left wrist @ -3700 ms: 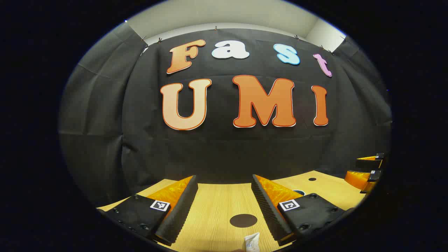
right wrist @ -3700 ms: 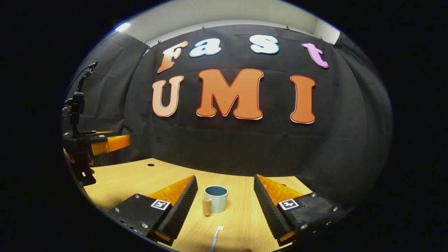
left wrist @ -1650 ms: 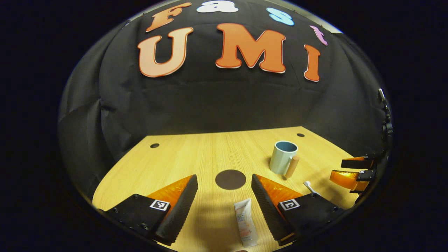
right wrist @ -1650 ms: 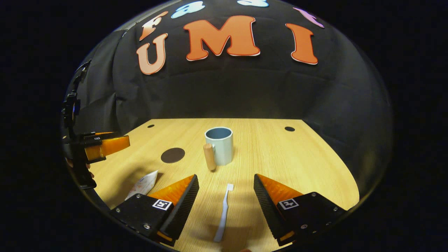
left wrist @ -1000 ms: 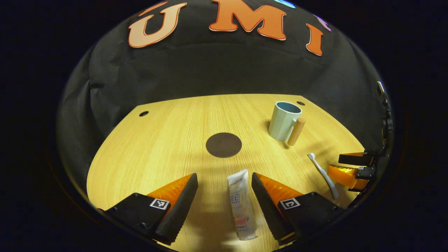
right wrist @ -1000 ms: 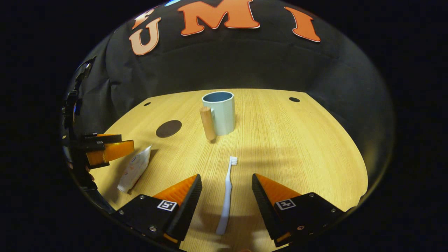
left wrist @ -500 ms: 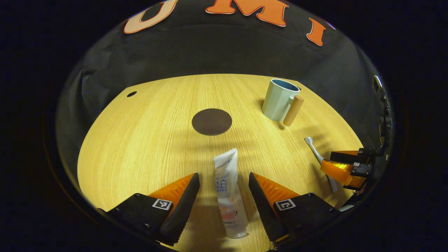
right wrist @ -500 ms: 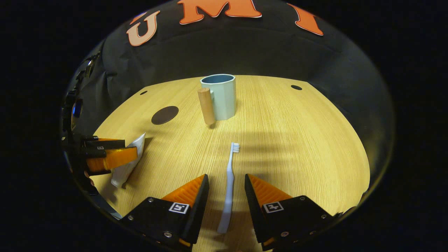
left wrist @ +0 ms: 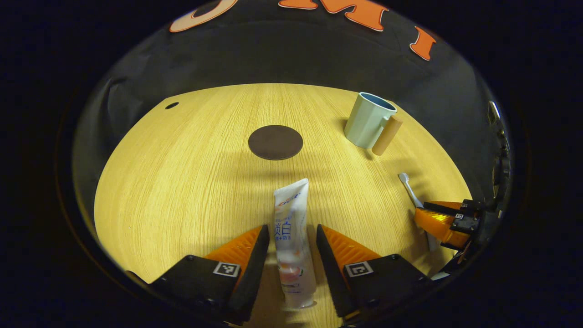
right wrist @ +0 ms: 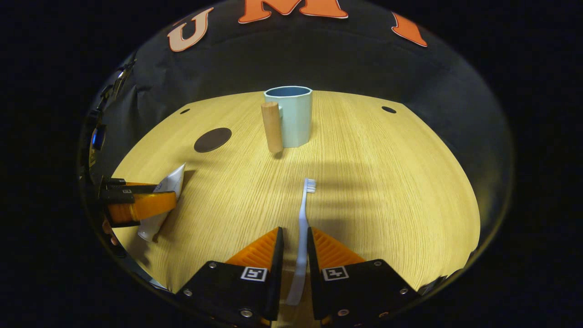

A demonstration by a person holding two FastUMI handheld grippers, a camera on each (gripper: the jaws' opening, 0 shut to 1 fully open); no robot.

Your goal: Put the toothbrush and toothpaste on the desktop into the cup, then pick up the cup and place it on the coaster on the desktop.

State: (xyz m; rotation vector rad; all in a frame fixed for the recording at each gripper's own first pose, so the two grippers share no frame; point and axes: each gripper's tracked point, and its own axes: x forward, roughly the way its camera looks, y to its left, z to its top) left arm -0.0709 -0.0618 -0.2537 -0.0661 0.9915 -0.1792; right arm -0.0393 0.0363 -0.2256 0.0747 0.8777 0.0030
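The white toothpaste tube (left wrist: 290,205) lies flat on the wooden desktop (left wrist: 182,173), lengthwise between the fingers of my left gripper (left wrist: 292,226). Those fingers stand open, with a thin gap on each side of the tube. The white toothbrush (right wrist: 304,209) lies with its handle between the fingers of my right gripper (right wrist: 295,229), which are narrowly open around it. The pale blue cup (right wrist: 294,116) with a wooden handle stands upright beyond the brush. The dark round coaster (left wrist: 275,142) lies beyond the tube, left of the cup (left wrist: 366,120).
In the left gripper view the right gripper (left wrist: 421,213) sits low at the right edge over the toothbrush (left wrist: 407,184). In the right gripper view the left gripper (right wrist: 166,193) sits at the left edge by the tube (right wrist: 171,184). Small cable holes (right wrist: 388,109) mark the desk's far corners.
Both grippers have tilted down from the wall toward the desk and come lower. The left one's fingers have narrowed around the tube and the right one's around the toothbrush handle.
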